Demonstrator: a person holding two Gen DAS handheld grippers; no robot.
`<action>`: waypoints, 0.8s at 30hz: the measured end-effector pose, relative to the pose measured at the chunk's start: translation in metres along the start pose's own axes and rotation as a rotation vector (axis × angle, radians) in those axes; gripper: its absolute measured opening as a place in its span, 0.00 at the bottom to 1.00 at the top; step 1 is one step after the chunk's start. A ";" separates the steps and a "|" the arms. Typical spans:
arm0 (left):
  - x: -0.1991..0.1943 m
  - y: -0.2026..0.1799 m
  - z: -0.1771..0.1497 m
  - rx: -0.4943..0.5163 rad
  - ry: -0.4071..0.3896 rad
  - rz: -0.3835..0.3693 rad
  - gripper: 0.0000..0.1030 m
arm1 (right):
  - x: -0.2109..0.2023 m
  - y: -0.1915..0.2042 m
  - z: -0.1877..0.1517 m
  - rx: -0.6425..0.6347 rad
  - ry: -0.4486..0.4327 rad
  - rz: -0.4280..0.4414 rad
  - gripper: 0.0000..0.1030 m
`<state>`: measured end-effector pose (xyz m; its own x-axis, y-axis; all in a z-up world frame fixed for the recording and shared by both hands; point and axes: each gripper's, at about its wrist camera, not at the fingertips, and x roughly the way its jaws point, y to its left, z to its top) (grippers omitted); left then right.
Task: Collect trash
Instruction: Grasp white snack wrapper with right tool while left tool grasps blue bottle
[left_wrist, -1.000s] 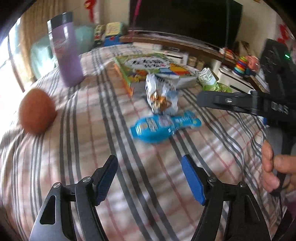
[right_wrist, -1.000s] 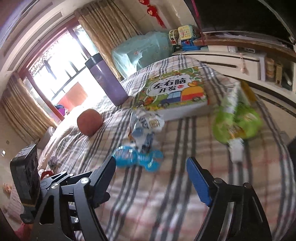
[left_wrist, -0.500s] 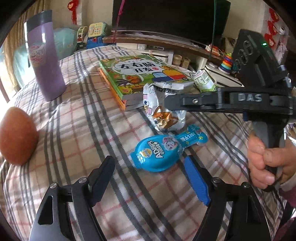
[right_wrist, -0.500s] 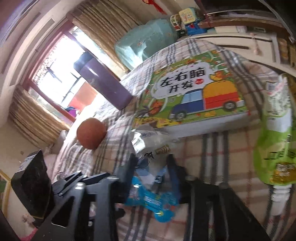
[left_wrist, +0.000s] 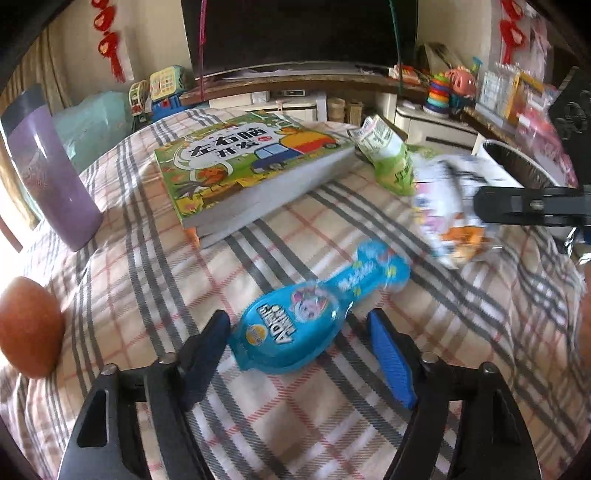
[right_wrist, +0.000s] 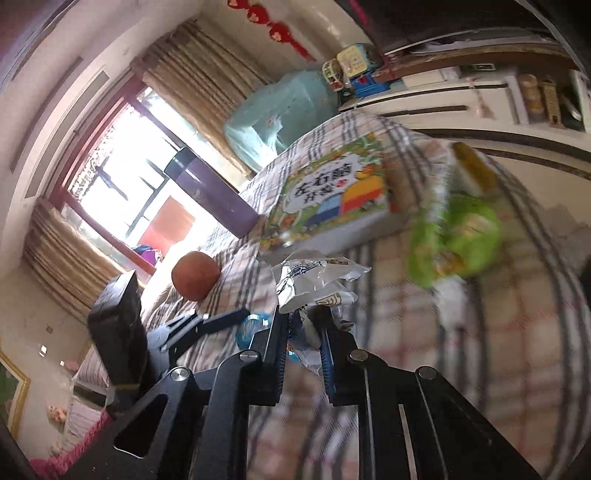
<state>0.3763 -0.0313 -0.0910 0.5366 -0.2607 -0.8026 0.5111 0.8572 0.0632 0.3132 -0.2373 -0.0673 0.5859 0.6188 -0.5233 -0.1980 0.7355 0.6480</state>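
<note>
A picture book (left_wrist: 251, 162), purple tumbler (left_wrist: 51, 173) and brown ball (left_wrist: 29, 326) rest on the plaid cloth (left_wrist: 147, 258).

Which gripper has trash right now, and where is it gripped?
Right gripper is shut on the silver snack wrapper, pinching its lower crumpled end. Left gripper is closing around the blue package.

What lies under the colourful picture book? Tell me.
The colourful picture book rests on another book, only its grey page edges and an orange corner showing, on the checked tablecloth. Its cover is hidden.
</note>
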 end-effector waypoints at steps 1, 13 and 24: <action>-0.001 -0.002 0.000 -0.009 0.006 -0.013 0.55 | -0.007 -0.002 -0.005 0.001 -0.005 -0.008 0.16; -0.042 -0.043 -0.017 -0.120 0.043 -0.012 0.54 | -0.069 0.001 -0.048 -0.038 -0.044 -0.055 0.16; -0.022 -0.046 -0.001 -0.294 0.055 -0.004 0.70 | -0.104 -0.008 -0.081 -0.006 -0.071 -0.074 0.16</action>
<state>0.3401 -0.0649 -0.0769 0.4941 -0.2465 -0.8337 0.2926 0.9502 -0.1076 0.1899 -0.2853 -0.0630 0.6531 0.5417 -0.5291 -0.1565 0.7802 0.6056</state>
